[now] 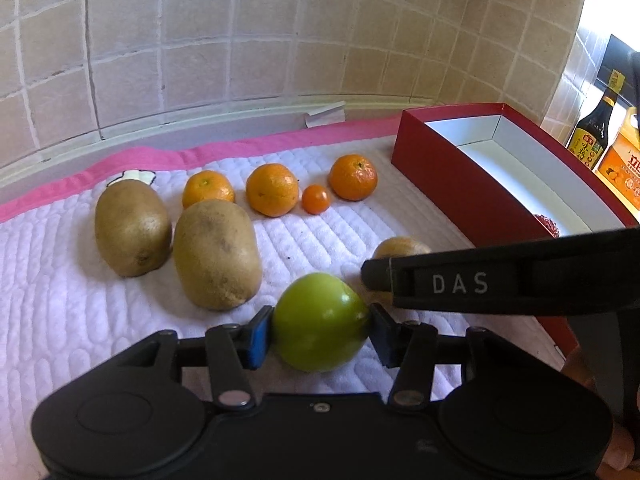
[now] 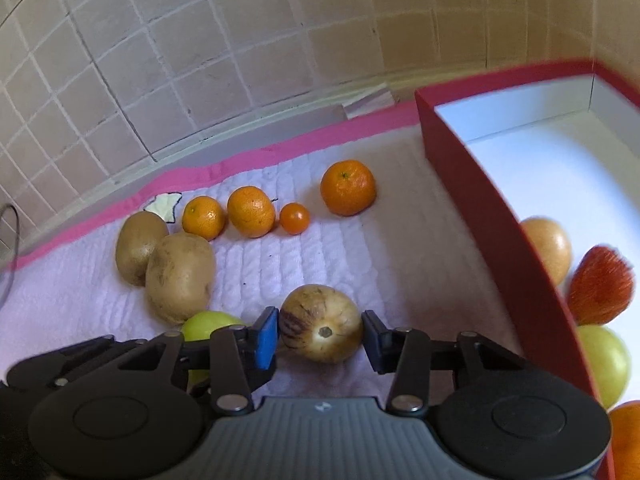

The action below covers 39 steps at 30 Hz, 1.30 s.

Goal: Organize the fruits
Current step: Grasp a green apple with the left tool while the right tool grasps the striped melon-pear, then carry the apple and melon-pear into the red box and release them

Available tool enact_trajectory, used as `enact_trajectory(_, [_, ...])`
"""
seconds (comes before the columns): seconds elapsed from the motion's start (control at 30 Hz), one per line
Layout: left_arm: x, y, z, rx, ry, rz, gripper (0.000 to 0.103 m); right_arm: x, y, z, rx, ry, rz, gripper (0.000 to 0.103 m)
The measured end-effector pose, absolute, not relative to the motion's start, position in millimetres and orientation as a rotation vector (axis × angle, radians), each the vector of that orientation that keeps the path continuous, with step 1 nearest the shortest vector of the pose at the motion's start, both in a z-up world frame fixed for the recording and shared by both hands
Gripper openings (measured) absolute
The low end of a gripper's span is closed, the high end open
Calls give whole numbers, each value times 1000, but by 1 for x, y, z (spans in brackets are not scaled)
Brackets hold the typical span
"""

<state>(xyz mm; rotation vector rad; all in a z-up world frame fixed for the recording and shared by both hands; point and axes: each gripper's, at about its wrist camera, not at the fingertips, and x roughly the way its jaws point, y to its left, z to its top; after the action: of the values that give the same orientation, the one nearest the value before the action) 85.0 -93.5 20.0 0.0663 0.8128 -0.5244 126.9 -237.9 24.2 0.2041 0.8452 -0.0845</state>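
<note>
My left gripper (image 1: 320, 326) is shut on a green apple (image 1: 320, 322) low over the white towel (image 1: 80, 320). My right gripper (image 2: 320, 334) has its jaws around a tan, purple-streaked round fruit (image 2: 322, 322) on the towel; both pads sit at its sides. The right gripper's finger (image 1: 480, 284) crosses the left wrist view, hiding most of that fruit (image 1: 400, 246). Two brown kiwis (image 1: 216, 252) (image 1: 132, 226) lie at the left. Three mandarins (image 1: 272, 188) and a tiny orange fruit (image 1: 316, 199) form a row behind.
A red box with a white inside (image 2: 480, 208) stands at the right and holds several fruits, among them a hairy red one (image 2: 600, 284) and a green apple (image 2: 604, 364). A tiled wall runs behind. Bottles (image 1: 596, 120) stand at the far right.
</note>
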Motion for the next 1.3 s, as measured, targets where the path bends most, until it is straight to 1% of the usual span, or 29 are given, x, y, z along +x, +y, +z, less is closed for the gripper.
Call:
enact_trajectory(0.17, [72,-94,33,98,783,-504,60,113,-235,51,181,789,-79,46])
enact_trajectory(0.27, [64,-95,53,110,729,-501,60,102,-240,79,182,734,-82,46])
enact_trajectory(0.47, [49,-107,126,172,532,-533,60,69,-259,151,134,577,-124,46])
enact_trajectory(0.57, [47,-119,162,160,451,-573,60,48,-280,185,132,496,-171,46])
enact_trajectory(0.7, [49,-143,204,109,370,-634,60,16,-317,225,143,397,-243,46])
enact_trajectory(0.8, [55,-168,224,70,357,-716,60,-2,-351,243,168,358,-310,46])
enact_trajectory(0.9, [62,-200,226,55,371,-781,60,-13,-383,245,213,350,-361,46])
enact_trajectory(0.97, [66,-225,218,73,396,-810,60,-17,-401,238,232,364,-398,46])
enact_trajectory(1.2, [71,-289,158,114,584,-915,60,-15,-435,192,305,477,-447,46])
enact_trajectory(1.3, [63,-303,139,167,622,-931,60,-18,-444,177,320,515,-449,46])
